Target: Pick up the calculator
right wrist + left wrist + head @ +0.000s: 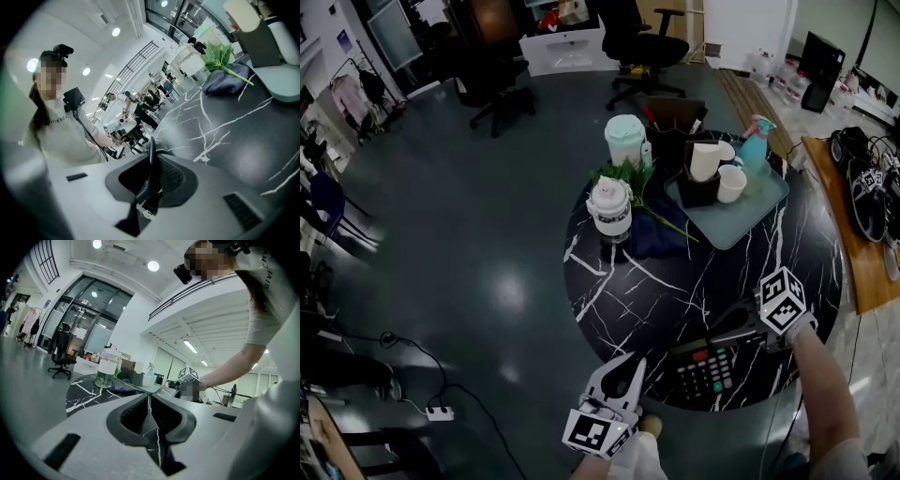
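A dark calculator [710, 367] with red and green keys is at the near edge of the round black marble table [619, 291]. My right gripper [733, 335] reaches in from the right and is shut on the calculator's far right edge. In the right gripper view the calculator [151, 161] shows edge-on as a thin dark slab pinched between the pads of that gripper [152, 154]. Whether it is off the tabletop I cannot tell. My left gripper [630, 367] hovers just left of the calculator at the table's rim, shut and empty; its tips [150, 401] meet.
Farther back on the table are a teal tray [750, 220] with white cups, a spray bottle [757, 141], a white-lidded jar [609, 208], a tall teal-lidded cup [625, 139], green leaves and a dark cloth [661, 234]. Office chairs stand on the grey floor beyond.
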Demonstrator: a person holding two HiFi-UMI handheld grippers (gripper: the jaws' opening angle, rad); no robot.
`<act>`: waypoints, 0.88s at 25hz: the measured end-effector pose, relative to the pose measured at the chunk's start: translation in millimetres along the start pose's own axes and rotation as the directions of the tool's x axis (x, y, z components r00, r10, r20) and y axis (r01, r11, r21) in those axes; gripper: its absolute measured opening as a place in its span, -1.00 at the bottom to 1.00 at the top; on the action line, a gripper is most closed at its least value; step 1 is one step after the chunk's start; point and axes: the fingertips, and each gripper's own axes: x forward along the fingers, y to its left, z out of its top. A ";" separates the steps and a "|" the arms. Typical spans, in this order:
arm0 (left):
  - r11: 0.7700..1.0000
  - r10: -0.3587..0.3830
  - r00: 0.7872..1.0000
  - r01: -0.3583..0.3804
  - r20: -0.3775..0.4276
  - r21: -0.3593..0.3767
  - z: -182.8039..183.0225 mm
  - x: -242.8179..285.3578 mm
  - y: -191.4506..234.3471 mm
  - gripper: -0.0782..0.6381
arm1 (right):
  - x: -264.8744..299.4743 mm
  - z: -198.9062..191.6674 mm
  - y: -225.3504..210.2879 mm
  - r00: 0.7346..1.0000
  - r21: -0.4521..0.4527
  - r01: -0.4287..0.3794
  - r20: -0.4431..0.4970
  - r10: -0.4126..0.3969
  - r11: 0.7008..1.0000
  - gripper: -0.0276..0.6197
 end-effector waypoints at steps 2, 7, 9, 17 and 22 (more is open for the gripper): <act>1.000 -0.003 1.000 0.003 -0.001 -0.001 1.1 -0.5 -1.7 -0.76 | -2.2 1.5 3.5 0.999 0.005 0.003 0.050 -0.003 1.000 -0.76; 1.000 -0.015 1.000 0.015 -0.005 0.003 3.3 -3.4 -6.0 -0.76 | -5.7 -4.9 7.4 0.984 0.046 0.020 0.175 -0.028 0.999 -0.77; 1.000 -0.018 1.000 0.018 -0.001 0.006 5.4 -4.2 -6.6 -0.76 | -8.3 -5.8 10.5 0.973 0.063 0.024 0.226 -0.037 0.998 -0.77; 0.999 -0.047 0.999 0.047 -0.004 0.014 7.9 -8.9 -14.2 -0.76 | -40.1 8.7 22.8 0.873 0.114 0.081 0.472 -0.125 0.990 -0.77; 0.997 -0.076 0.997 0.076 0.014 0.017 31.2 -10.9 -23.1 -0.76 | -62.8 25.7 47.3 0.786 0.134 0.130 0.590 -0.184 0.982 -0.77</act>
